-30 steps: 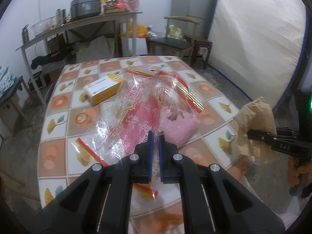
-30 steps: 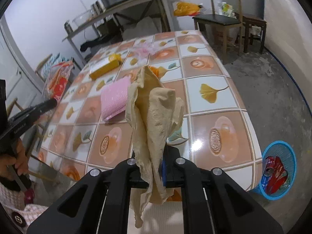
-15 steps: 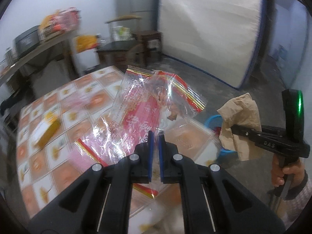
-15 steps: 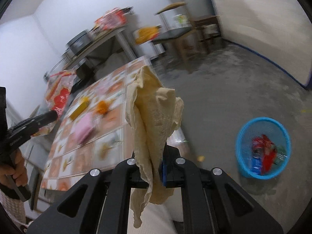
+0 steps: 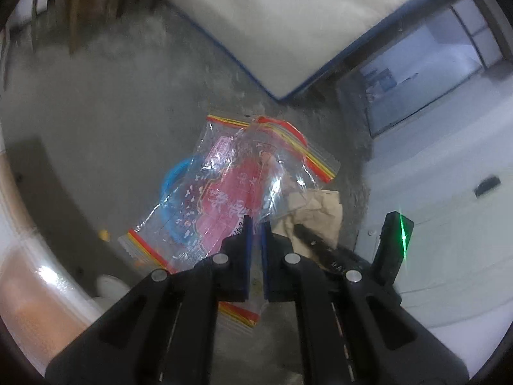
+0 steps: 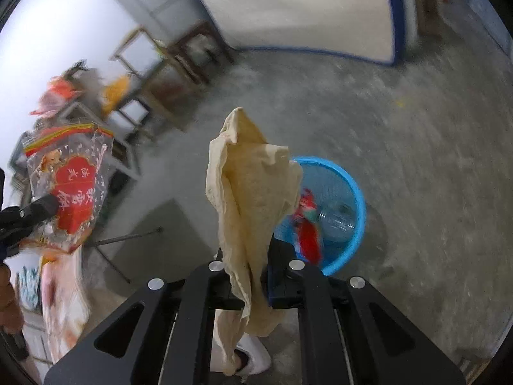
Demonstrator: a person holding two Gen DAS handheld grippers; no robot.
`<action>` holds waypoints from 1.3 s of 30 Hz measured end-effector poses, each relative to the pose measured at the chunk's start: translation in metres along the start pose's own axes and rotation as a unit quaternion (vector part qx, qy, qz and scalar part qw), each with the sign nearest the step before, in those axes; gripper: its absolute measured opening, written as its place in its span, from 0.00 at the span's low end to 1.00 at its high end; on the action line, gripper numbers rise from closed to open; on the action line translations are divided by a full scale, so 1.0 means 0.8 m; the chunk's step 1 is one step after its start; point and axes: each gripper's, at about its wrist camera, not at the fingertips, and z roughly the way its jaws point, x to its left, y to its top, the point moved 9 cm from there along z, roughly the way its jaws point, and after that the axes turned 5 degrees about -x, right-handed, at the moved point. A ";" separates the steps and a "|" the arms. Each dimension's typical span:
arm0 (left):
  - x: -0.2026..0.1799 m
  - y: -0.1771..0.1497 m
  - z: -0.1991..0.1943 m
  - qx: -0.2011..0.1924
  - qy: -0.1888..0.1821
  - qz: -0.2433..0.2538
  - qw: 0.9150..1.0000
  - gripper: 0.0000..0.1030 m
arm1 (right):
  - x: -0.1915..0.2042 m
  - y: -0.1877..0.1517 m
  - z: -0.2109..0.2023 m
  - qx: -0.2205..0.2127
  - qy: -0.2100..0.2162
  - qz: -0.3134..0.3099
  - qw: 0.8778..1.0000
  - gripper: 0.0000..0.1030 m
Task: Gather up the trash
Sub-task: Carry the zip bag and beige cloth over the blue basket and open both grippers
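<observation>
My left gripper (image 5: 255, 224) is shut on a clear plastic bag with red print and red-yellow edges (image 5: 237, 189), held above the concrete floor. The bag also shows at the left of the right wrist view (image 6: 70, 189). My right gripper (image 6: 245, 256) is shut on a crumpled tan paper (image 6: 250, 199), held upright. The paper shows behind the bag in the left wrist view (image 5: 314, 215). A blue trash basket (image 6: 349, 192) stands on the floor just beyond the paper, with red wrappers and a clear bottle inside. Its rim shows through the bag in the left wrist view (image 5: 171, 173).
The tiled table's edge (image 5: 29, 276) is at the lower left. A white mattress with blue trim (image 6: 304, 9) leans on the far wall. Wooden chairs (image 6: 179, 51) and a cluttered bench stand at the left. My white shoe (image 6: 253, 356) is on the floor below the paper.
Both grippers have swung away from the table and tilted down toward the floor. The blue basket is now close, right behind the paper and under the bag.
</observation>
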 end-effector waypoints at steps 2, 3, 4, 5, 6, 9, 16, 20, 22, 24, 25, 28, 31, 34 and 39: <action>0.008 0.000 0.055 0.025 -0.009 -0.026 0.999 0.04 | -0.027 0.002 0.031 0.024 -0.013 0.015 1.000 0.09; 0.014 -0.002 0.081 0.036 -0.013 -0.048 0.998 0.05 | -0.034 0.001 0.045 0.034 -0.021 0.017 0.999 0.09; 0.023 -0.005 0.112 0.050 -0.021 -0.077 0.996 0.05 | -0.042 0.003 0.064 0.044 -0.028 0.018 0.998 0.09; 0.030 -0.008 0.133 0.060 -0.024 -0.099 0.993 0.05 | -0.050 0.004 0.080 0.053 -0.035 0.021 0.998 0.09; 0.040 -0.012 0.156 0.070 -0.028 -0.126 0.989 0.05 | -0.059 0.005 0.097 0.064 -0.042 0.024 0.997 0.09; 0.070 -0.025 0.209 0.089 -0.022 -0.184 0.979 0.05 | -0.072 0.007 0.136 0.087 -0.060 0.030 0.994 0.09; 0.111 -0.036 0.266 0.093 -0.002 -0.233 0.968 0.20 | -0.089 0.012 0.197 0.118 -0.067 0.021 0.990 0.10; 0.125 -0.024 0.270 0.093 0.008 -0.238 0.967 0.45 | -0.086 0.012 0.230 0.143 -0.067 0.012 0.987 0.16; 0.121 -0.017 0.265 0.089 0.011 -0.227 0.970 0.52 | -0.084 0.008 0.243 0.160 -0.068 0.004 0.985 0.24; 0.114 -0.010 0.258 0.083 0.008 -0.219 0.972 0.55 | -0.079 0.007 0.247 0.168 -0.068 -0.006 0.983 0.43; 0.110 -0.007 0.253 0.080 0.008 -0.214 0.973 0.56 | -0.077 0.008 0.246 0.168 -0.066 -0.010 0.983 0.46; 0.098 0.002 0.231 0.070 0.015 -0.192 0.979 0.56 | -0.067 0.011 0.236 0.163 -0.064 -0.031 0.984 0.60; 0.079 0.015 0.202 0.053 0.011 -0.161 0.986 0.60 | -0.067 0.014 0.226 0.155 -0.063 -0.037 0.985 0.60; 0.052 0.026 0.161 0.028 0.000 -0.129 0.991 0.62 | -0.067 0.017 0.212 0.145 -0.058 -0.030 0.987 0.60; 0.031 0.033 0.094 -0.008 -0.015 -0.113 0.993 0.64 | -0.060 0.016 0.191 0.132 -0.047 -0.031 0.990 0.60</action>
